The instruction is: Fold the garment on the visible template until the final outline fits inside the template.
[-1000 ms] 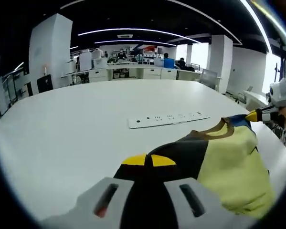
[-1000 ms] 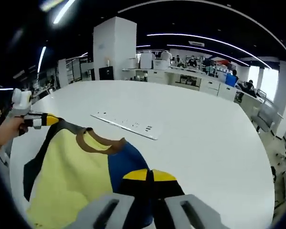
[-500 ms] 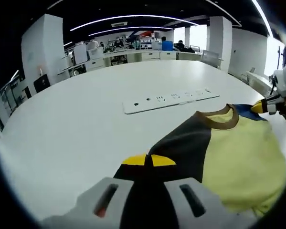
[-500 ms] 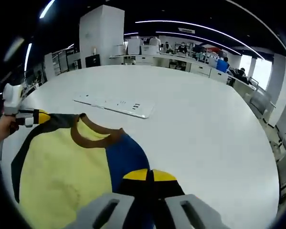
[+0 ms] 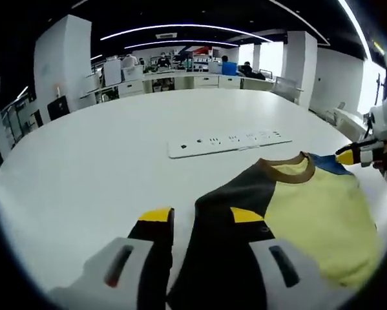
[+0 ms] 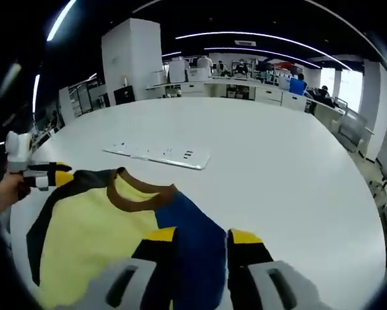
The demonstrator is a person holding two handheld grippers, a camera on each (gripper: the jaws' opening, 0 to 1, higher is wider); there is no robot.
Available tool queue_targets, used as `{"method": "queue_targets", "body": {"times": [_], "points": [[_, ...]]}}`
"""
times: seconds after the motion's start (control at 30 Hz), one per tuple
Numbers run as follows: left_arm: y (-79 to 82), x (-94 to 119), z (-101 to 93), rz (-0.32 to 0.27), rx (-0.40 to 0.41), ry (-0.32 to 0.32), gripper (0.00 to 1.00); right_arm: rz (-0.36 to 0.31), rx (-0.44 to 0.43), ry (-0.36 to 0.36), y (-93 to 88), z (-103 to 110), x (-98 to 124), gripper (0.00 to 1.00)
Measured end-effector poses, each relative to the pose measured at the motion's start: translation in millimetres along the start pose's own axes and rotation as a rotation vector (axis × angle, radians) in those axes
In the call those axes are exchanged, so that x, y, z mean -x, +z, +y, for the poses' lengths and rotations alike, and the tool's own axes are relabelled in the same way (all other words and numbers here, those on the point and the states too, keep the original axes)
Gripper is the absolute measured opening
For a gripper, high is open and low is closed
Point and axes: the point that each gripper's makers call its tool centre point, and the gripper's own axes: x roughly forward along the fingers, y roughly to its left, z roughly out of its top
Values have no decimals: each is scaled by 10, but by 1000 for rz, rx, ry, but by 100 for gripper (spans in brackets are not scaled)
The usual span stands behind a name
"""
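The shirt [image 5: 309, 213] lies flat on the big white table [image 5: 83, 168], close to the person's side, with its brown collar [image 6: 138, 194] pointing toward the long white power strip [image 5: 225, 141]; the yellow middle faces up, with a black sleeve on one side and a blue sleeve [image 6: 193, 239] on the other. The left gripper [image 5: 199, 216] has its jaws apart around the black sleeve; the right gripper [image 6: 203, 236] has its jaws apart around the blue sleeve (nothing is pinched). I think the shirt is spread out and the folding comes next; each gripper needs to pinch a sleeve and bring it over the yellow part. I cannot see any template lines. There is lots of bare table past the strip; the near edge is close.
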Motion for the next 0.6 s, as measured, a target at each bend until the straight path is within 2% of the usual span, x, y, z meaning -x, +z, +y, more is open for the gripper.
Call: {"method": "queue_targets", "body": {"times": [0.17, 0.33, 0.6], "points": [[-25, 189, -3, 0, -30, -2, 47, -8, -36, 22, 27, 73, 198, 41], [-34, 414, -61, -16, -40, -36, 53, -13, -22, 29, 11, 175, 437, 47], [-134, 781, -314, -28, -104, -110, 60, 1, -31, 65, -172, 362, 767, 51]]}}
